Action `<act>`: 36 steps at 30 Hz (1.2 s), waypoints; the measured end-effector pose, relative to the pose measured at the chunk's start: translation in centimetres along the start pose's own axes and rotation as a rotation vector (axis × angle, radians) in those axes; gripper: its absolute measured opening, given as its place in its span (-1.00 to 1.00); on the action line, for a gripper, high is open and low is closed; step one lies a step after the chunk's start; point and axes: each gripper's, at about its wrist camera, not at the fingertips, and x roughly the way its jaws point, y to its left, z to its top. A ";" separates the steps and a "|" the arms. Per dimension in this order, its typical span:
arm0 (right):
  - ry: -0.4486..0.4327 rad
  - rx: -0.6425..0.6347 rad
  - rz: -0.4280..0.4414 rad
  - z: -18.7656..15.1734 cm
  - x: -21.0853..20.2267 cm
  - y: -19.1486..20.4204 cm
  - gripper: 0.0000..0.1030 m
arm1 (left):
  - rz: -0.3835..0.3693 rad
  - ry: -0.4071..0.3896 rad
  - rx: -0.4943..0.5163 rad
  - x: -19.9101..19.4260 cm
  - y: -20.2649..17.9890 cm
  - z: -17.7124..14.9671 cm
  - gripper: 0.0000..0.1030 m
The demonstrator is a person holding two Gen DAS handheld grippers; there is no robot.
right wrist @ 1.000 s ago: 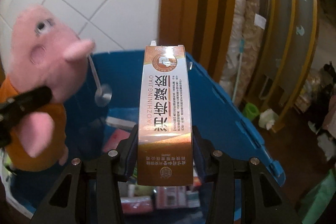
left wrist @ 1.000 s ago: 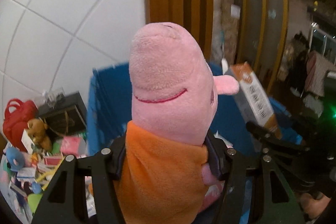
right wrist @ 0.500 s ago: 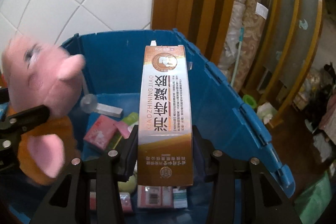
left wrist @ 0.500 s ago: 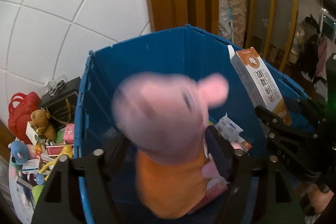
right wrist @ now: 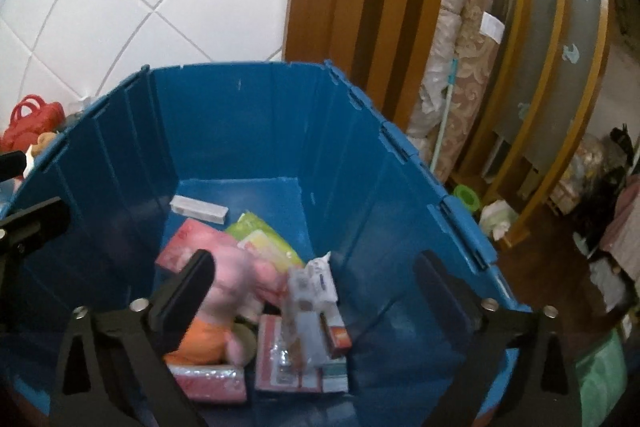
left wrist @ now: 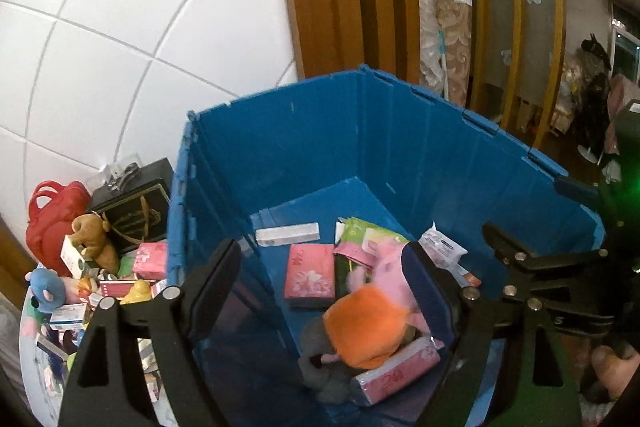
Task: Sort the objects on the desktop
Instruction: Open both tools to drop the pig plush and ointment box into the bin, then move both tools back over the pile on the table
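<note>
A blue crate [left wrist: 400, 147] fills both views; it also shows in the right wrist view [right wrist: 260, 127]. The pink pig plush in an orange top [left wrist: 372, 319] lies inside it among tissue packs, and shows blurred in the right wrist view [right wrist: 228, 291]. The tall orange-and-white box [right wrist: 304, 311] is a blurred streak inside the crate. My left gripper [left wrist: 324, 275] is open and empty above the crate. My right gripper [right wrist: 316, 283] is open and empty above it too, and its black frame shows at the right of the left wrist view [left wrist: 532, 275].
Pink tissue packs [left wrist: 310, 275], green packets [left wrist: 360, 235] and a white box [left wrist: 288, 233] lie on the crate floor. Left of the crate is a cluttered tabletop with a red bag [left wrist: 52, 215], brown teddy [left wrist: 94, 235] and black box [left wrist: 132, 211]. White tiled wall behind.
Both grippers opened. The pig plush dropped from the left gripper into the crate, and the tall box dropped from the right gripper into it. Both views now look down into the crate.
</note>
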 end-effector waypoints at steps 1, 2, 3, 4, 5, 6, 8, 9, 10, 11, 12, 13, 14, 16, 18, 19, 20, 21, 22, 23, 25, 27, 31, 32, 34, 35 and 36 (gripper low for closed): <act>-0.011 0.002 0.004 0.0 -0.5 0.1 0.99 | 0.008 -0.021 -0.003 -0.8 0.4 -0.2 0.60; -0.023 0.004 0.012 0.1 -1.1 0.2 0.99 | 0.013 -0.038 -0.006 -1.3 0.8 -0.3 0.60; -0.039 0.007 0.023 0.2 -1.9 0.4 0.99 | 0.021 -0.058 -0.010 -2.0 1.2 -0.5 0.60; -0.060 0.009 0.036 0.4 -2.8 0.9 0.99 | 0.030 -0.077 -0.014 -2.8 1.6 -0.7 0.60; -0.077 0.009 0.049 0.5 -3.5 1.2 0.99 | 0.037 -0.091 -0.019 -3.2 2.1 -0.8 0.60; -0.102 0.010 0.074 0.7 -4.4 1.9 1.00 | 0.045 -0.108 -0.026 -3.9 2.7 -1.0 0.63; -0.130 0.009 0.113 1.0 -5.5 2.9 1.00 | 0.069 -0.141 -0.048 -5.1 4.5 -1.7 0.77; -0.150 0.004 0.144 1.3 -6.2 4.0 1.00 | 0.082 -0.151 -0.059 -5.5 5.2 -1.9 0.87; -0.157 0.012 0.148 1.5 -6.6 4.8 1.00 | 0.101 -0.166 -0.077 -6.1 6.4 -2.3 0.88; -0.168 0.008 0.171 1.7 -6.9 5.6 1.00 | 0.121 -0.176 -0.095 -6.6 7.5 -2.7 0.89; -0.180 0.001 0.198 2.0 -7.2 6.6 1.00 | 0.139 -0.183 -0.113 -7.0 8.7 -3.1 0.89; -0.191 -0.008 0.226 2.4 -7.5 7.8 1.00 | 0.157 -0.189 -0.132 -7.5 10.1 -3.6 0.89; -0.198 -0.015 0.244 2.6 -7.7 8.9 1.00 | 0.175 -0.192 -0.150 -7.9 11.4 -4.1 0.89; -0.218 -0.034 0.284 3.1 -8.1 11.4 1.00 | 0.211 -0.200 -0.190 -8.7 14.6 -5.4 0.89; -0.229 -0.056 0.314 3.6 -8.3 14.2 1.00 | 0.257 -0.188 -0.231 -9.3 17.8 -6.9 0.89; -0.232 -0.065 0.327 3.8 -8.3 15.4 1.00 | 0.285 -0.178 -0.253 -9.5 19.8 -7.7 0.89; -0.233 -0.073 0.338 4.0 -8.4 16.5 1.00 | 0.312 -0.169 -0.274 -9.7 21.9 -8.6 0.89; -0.231 -0.086 0.353 4.2 -8.3 18.5 1.00 | 0.330 -0.162 -0.286 -9.9 23.3 -9.3 0.89; -0.230 -0.094 0.363 4.2 -8.3 19.7 1.00 | 0.360 -0.150 -0.301 -10.1 25.5 -10.3 0.89; -0.228 -0.104 0.375 4.4 -8.3 21.1 1.00 | 0.386 -0.138 -0.312 -10.3 27.2 -11.2 0.89; -0.221 -0.122 0.398 4.8 -8.1 24.4 1.00 | 0.439 -0.102 -0.344 -10.5 31.6 -13.5 0.89; -0.204 -0.145 0.428 5.1 -7.6 27.9 1.00 | 0.483 -0.062 -0.378 -10.7 35.8 -15.9 0.89; -0.131 -0.167 0.449 5.3 -5.4 33.9 1.00 | 0.571 0.040 -0.453 -10.6 45.0 -21.6 0.89; -0.099 -0.168 0.452 5.2 -4.3 35.5 1.00 | 0.592 0.067 -0.467 -10.5 47.0 -23.0 0.89; -0.039 -0.165 0.438 4.9 -2.3 38.0 1.00 | 0.627 0.131 -0.501 -10.2 51.2 -26.3 0.89; -0.016 -0.159 0.431 4.7 -1.5 38.4 1.00 | 0.636 0.167 -0.518 -9.9 53.4 -27.9 0.89; 0.021 -0.151 0.420 4.3 -0.2 39.5 1.00 | 0.639 0.199 -0.539 -9.5 55.6 -29.7 0.89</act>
